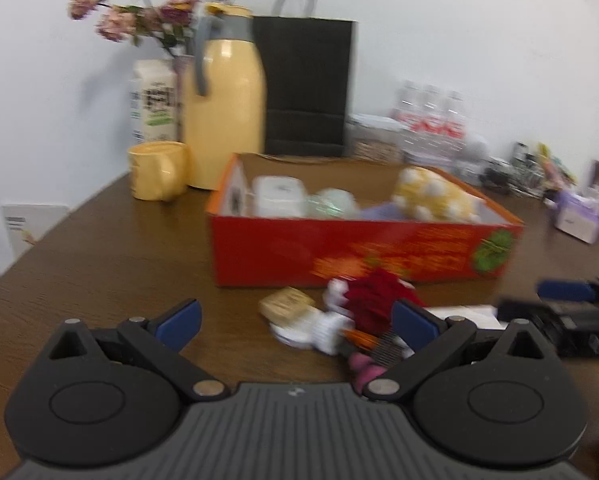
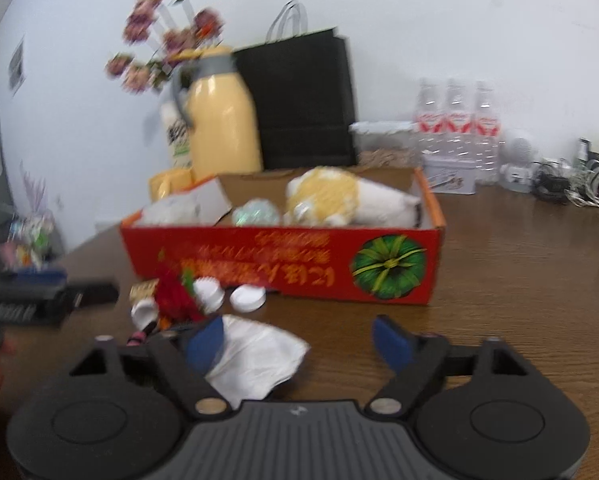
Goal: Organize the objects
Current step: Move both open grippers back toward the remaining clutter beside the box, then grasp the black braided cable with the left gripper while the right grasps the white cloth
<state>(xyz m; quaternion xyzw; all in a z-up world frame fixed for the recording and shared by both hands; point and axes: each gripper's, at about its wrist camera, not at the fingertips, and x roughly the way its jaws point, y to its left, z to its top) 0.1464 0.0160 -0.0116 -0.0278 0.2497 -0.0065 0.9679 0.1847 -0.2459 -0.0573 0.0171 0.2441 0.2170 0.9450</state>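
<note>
— Both grippers first: the left gripper (image 1: 297,320) has its blue pads spread wide with nothing between them, above the brown table (image 1: 99,248). And the right one?

— Right gripper (image 2: 299,340) stands wide too, pads gripping nothing; its left pad overlaps a crumpled white tissue (image 2: 259,360) lying on the table.

— Going left to right in the left wrist view: one yellow mug (image 1: 159,170), one yellow thermos (image 1: 223,108), one black paper bag (image 1: 305,84), then the red cardboard box (image 1: 359,252). In front of the box sits a blurred heap: a gold-wrapped piece (image 1: 285,305), a red flower (image 1: 373,300), something white.

— The right wrist view sorts that heap better: two white caps (image 2: 227,296) just beside the box front, plus the red flower to their left. It also shows three water bottles (image 2: 457,120) clearly at the back.

— Inside the box?

— A white container (image 1: 279,196), a pale green round thing (image 1: 333,202), and one yellow-and-white plush (image 1: 435,196). Motion blur hides finer detail.
</note>
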